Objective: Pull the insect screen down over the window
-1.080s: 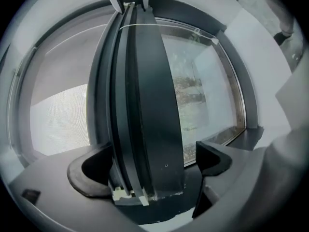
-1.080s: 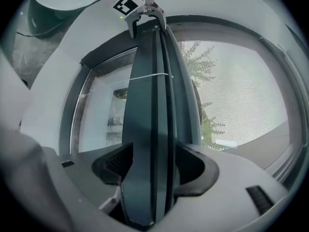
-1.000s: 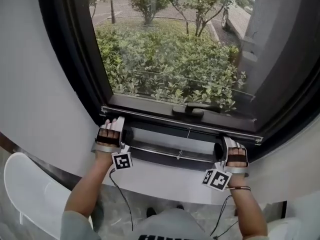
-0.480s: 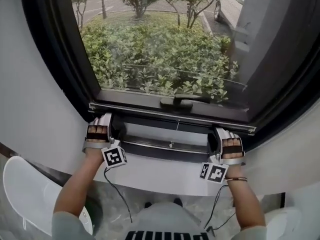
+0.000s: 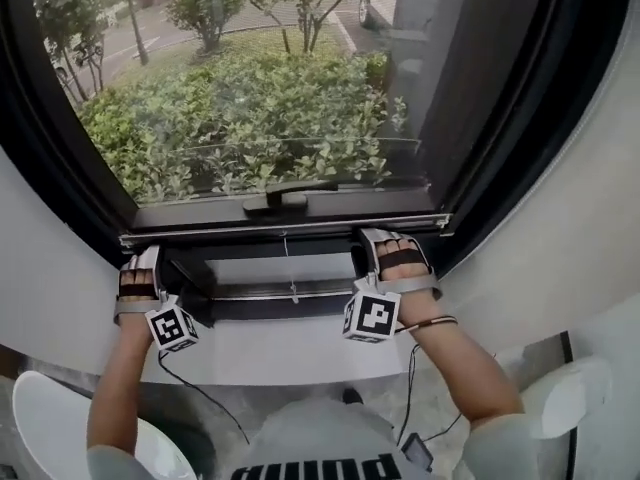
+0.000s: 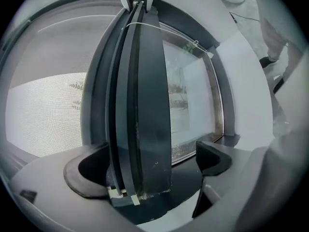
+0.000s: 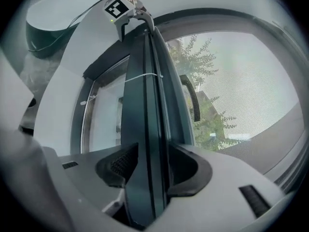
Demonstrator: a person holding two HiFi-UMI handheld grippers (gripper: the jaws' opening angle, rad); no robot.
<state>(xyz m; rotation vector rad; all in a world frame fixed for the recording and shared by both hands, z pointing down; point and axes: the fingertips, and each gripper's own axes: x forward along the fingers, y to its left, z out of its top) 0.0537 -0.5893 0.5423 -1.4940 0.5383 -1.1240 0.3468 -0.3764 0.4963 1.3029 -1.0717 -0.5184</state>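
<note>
The insect screen's mesh covers the pane, and its dark bottom bar [image 5: 285,230] lies low, just above the sill track [image 5: 270,293]. My left gripper [image 5: 140,260] sits at the bar's left end. In the left gripper view the bar [image 6: 140,105] runs between the jaws of my left gripper [image 6: 149,170], close to one jaw with a clear gap to the other, so it is open. My right gripper [image 5: 385,240] is near the bar's right end. In the right gripper view its jaws [image 7: 147,170] are closing, and both pads meet the bar [image 7: 145,105].
A black window handle [image 5: 285,198] sits on the frame just above the bar. A thin pull cord [image 5: 291,273] hangs from the bar's middle. A white sill ledge [image 5: 260,353] runs under my hands. White rounded seats [image 5: 45,418] stand on the floor at both sides.
The head view has swung to the right, so the window sits further left in the picture. Both grippers stay at the ends of the bar, which holds its height above the sill.
</note>
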